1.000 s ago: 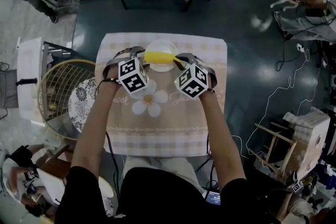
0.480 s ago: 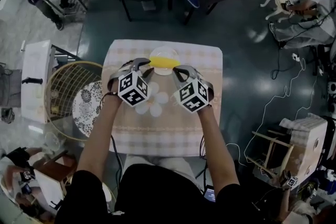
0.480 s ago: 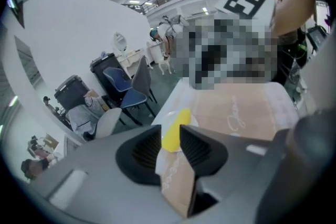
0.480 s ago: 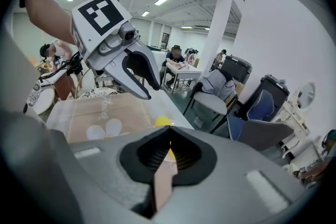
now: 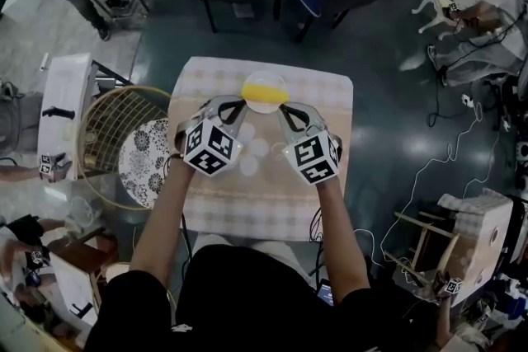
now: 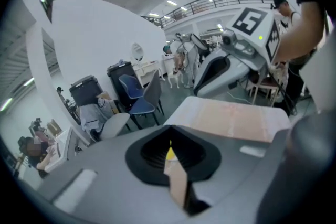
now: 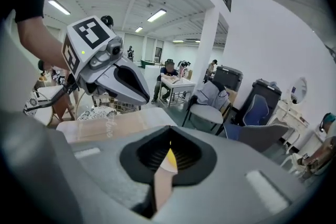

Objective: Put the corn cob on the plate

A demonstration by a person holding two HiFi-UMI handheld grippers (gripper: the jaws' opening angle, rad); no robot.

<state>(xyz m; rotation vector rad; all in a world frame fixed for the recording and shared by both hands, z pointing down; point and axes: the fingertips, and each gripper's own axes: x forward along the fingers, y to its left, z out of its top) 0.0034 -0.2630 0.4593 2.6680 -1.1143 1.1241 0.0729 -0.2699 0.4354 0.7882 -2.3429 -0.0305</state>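
OK, the corn cob (image 5: 265, 88) lies on the plate (image 5: 264, 105), just ahead of both sets of jaw tips and between them. Left gripper (image 5: 238, 105): jaws have just been closing and are now clenched flat together with nothing in them. Right gripper (image 5: 286, 113): jaws clenched too, empty (only a yellow sliver shows past the slit in each gripper view). Both point down and forward toward the plate's near edge, over the checked tablecloth (image 5: 256, 194). The grippers sit side by side, near but apart.
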